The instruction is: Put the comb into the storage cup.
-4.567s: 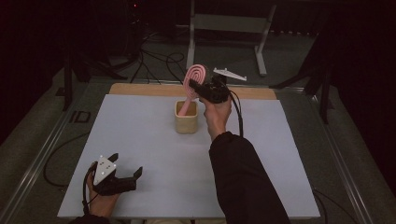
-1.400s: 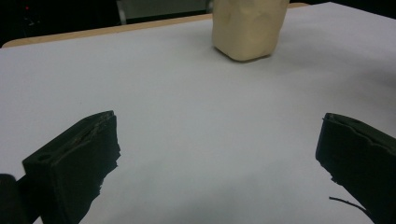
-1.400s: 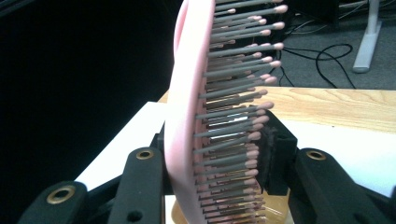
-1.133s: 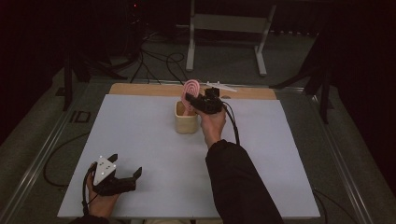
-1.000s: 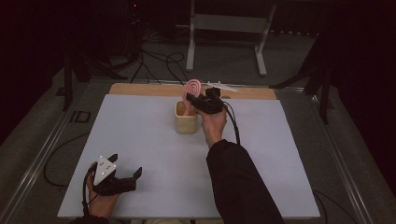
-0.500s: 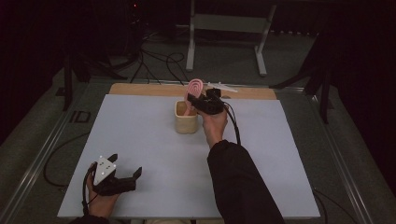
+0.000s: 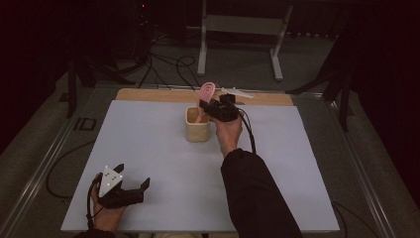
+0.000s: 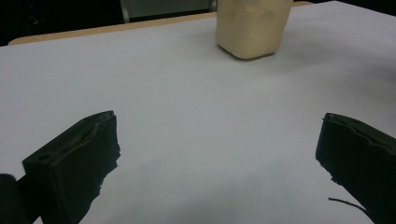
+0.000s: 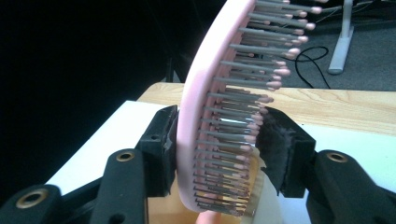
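The pink plastic hairbrush with grey bristles [image 9: 219, 116] stood nearly upright, its handle down inside the beige squarish cup [image 7: 197, 130] just below my right gripper [image 9: 217, 140], whose jaws were clamped across the brush head. My left gripper [image 7: 132, 191] lay wide open and empty, well short of the cup, so the right was the nearer hand.

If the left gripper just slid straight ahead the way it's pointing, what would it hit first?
Probably the beige cup. The left gripper rests with its jaws wide open over the bare white table, and the cup stands ahead, slightly to one side of the line, so it might only clip it. Depth is hard to judge.
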`<action>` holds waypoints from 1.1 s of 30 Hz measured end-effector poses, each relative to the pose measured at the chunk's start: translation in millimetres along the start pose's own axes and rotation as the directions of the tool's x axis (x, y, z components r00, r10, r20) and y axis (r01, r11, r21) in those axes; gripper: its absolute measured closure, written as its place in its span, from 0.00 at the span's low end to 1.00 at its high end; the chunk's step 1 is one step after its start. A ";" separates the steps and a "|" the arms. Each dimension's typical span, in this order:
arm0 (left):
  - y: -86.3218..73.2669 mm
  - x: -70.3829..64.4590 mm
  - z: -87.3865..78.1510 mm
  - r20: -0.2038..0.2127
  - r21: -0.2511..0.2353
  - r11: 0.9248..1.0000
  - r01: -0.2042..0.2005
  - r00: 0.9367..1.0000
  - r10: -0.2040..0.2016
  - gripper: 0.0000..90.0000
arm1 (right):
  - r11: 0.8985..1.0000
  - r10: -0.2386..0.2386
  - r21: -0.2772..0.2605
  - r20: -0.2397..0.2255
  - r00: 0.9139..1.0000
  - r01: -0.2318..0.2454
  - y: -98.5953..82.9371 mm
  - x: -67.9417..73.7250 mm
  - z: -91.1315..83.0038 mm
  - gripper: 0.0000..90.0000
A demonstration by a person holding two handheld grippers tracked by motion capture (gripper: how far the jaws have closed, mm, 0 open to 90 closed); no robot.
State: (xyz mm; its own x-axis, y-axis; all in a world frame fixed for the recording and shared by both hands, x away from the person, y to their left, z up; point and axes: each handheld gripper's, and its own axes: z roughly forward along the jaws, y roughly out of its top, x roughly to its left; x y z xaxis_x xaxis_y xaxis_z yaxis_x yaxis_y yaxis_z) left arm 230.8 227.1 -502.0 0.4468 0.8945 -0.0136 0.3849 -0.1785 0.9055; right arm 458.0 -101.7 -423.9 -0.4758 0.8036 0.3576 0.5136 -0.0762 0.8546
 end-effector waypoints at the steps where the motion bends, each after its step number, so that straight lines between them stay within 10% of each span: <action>1: 0.1 -0.4 0.3 0.001 0.002 1.000 0.000 1.000 0.000 0.00 | 1.000 -0.001 0.001 0.001 1.000 0.001 -0.2 0.0 0.0 0.53; 33: 0.0 -1.7 1.5 0.003 0.003 1.000 -0.005 1.000 0.004 0.00 | 0.995 -0.025 0.095 0.019 1.000 0.023 -15.4 -12.8 -16.9 0.11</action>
State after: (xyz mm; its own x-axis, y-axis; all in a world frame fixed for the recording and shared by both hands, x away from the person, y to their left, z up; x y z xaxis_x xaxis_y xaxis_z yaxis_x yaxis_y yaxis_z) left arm 231.2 224.9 -502.6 0.4510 0.8924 -0.0108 0.3850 -0.1836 0.9045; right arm 444.1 -120.7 -435.3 -0.4752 0.8160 0.3290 0.5677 -0.0013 0.8232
